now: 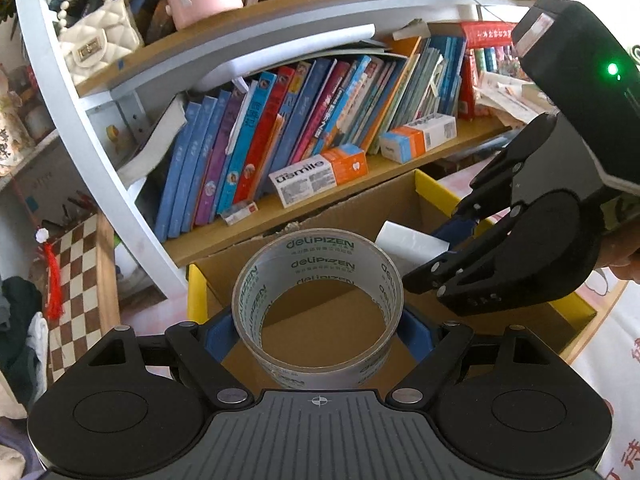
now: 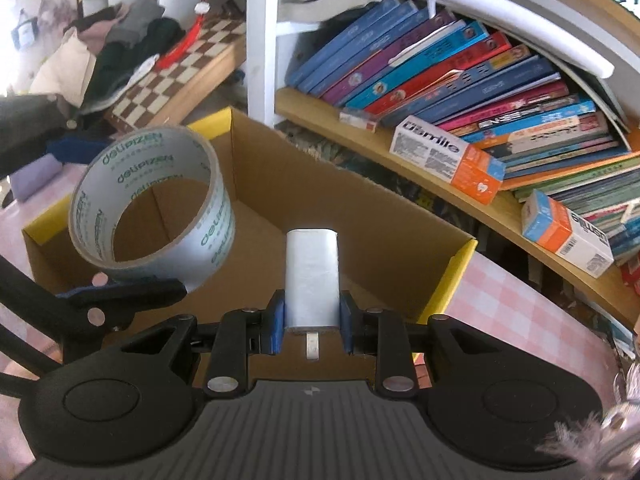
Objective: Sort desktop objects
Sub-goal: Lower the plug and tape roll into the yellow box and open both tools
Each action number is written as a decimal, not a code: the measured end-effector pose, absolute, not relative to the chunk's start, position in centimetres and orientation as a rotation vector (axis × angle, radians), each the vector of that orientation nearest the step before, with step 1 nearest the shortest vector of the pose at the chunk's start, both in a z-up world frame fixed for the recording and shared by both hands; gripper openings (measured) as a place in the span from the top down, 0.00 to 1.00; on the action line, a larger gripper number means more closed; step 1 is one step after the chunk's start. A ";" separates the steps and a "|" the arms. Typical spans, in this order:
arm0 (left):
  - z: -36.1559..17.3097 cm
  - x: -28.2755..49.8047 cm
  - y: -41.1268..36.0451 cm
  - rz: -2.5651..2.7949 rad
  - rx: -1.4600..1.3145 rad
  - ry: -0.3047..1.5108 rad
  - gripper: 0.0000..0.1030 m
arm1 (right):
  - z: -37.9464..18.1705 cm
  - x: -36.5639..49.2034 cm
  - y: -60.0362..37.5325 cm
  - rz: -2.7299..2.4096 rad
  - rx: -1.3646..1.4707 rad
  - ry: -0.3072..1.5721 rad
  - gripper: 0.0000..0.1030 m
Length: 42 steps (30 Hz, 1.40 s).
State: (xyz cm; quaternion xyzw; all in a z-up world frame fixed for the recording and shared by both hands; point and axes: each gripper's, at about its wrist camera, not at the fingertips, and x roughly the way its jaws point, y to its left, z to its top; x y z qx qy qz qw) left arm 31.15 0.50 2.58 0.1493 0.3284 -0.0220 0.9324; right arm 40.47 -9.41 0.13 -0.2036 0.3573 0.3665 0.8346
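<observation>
Left gripper (image 1: 318,334) pinching upright clear printed tape roll (image 1: 318,308); right gripper (image 2: 312,320) clamping white rectangular charger plug (image 2: 312,280); both above open yellow-rimmed cardboard box (image 2: 460,264).

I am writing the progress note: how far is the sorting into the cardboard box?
Done: nothing visible; the cardboard box shows only bare floor. In hand: the left tool grips the tape roll, the right tool grips the white charger, both over the box. Left: releasing both inside.
</observation>
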 end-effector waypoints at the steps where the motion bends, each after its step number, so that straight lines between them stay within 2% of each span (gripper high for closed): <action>1: 2.5 31.4 0.6 -0.044 0.305 0.676 0.18 | -0.1 40.7 -9.3 0.781 -0.441 0.759 0.76; 13: -0.1 34.4 1.2 -0.056 0.340 0.783 0.18 | -2.3 41.9 -6.9 0.856 -0.658 0.775 0.76; 34: -1.7 35.9 1.4 -0.072 0.384 0.873 0.17 | -2.8 42.4 -6.7 0.897 -0.668 0.819 0.75; 38: -1.9 35.9 1.3 -0.065 0.403 0.880 0.16 | -2.6 42.3 -6.7 0.903 -0.667 0.810 0.63; 42: -1.8 35.6 1.0 -0.059 0.422 0.864 0.07 | -2.4 42.1 -6.7 0.907 -0.670 0.796 0.52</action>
